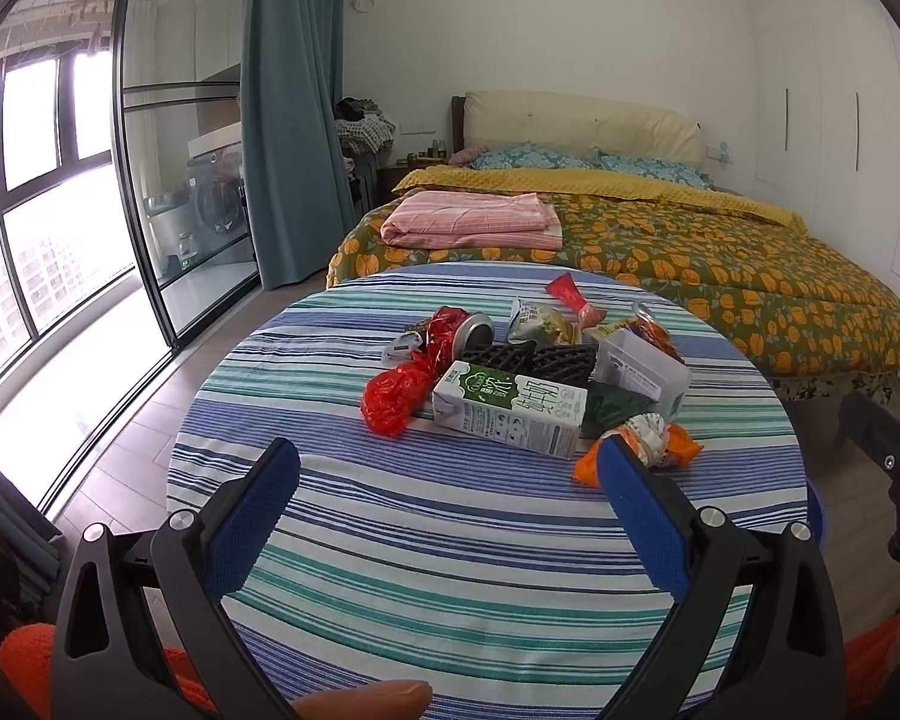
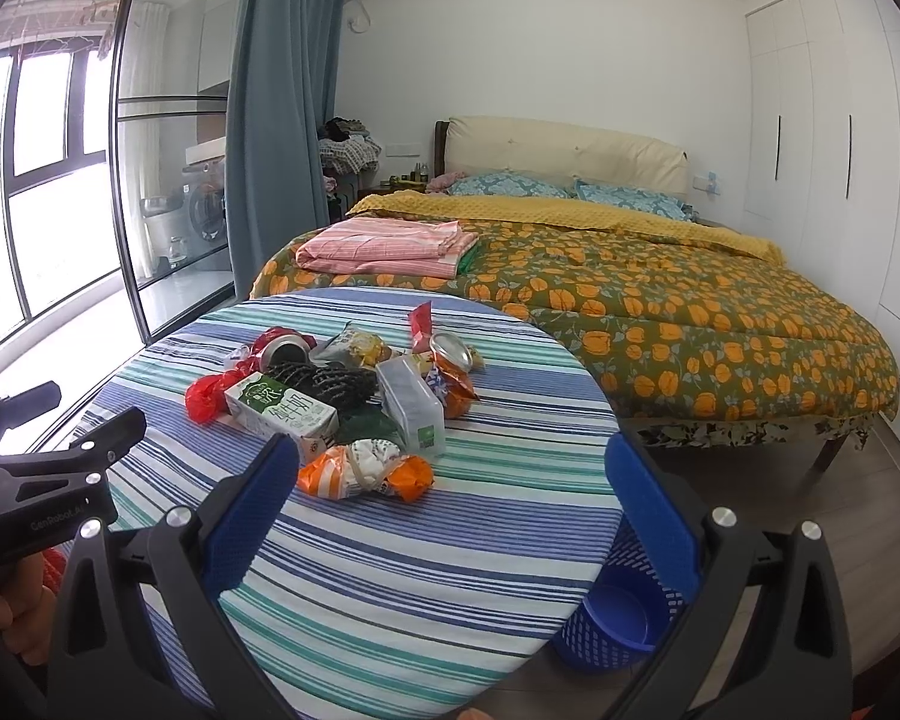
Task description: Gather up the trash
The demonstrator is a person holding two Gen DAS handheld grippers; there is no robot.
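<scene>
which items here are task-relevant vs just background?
Job:
milk carton
red bag
can
orange wrapper
plastic box
blue bin

Background:
bed
pink folded sheet
curtain
wardrobe

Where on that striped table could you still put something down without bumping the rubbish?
The near half of the striped table, between the milk carton and the table's front edge, is bare cloth. A bare strip also runs along the left edge beside the red plastic bag. The middle and far right are crowded: carton, can, clear box and wrappers lie touching.
</scene>
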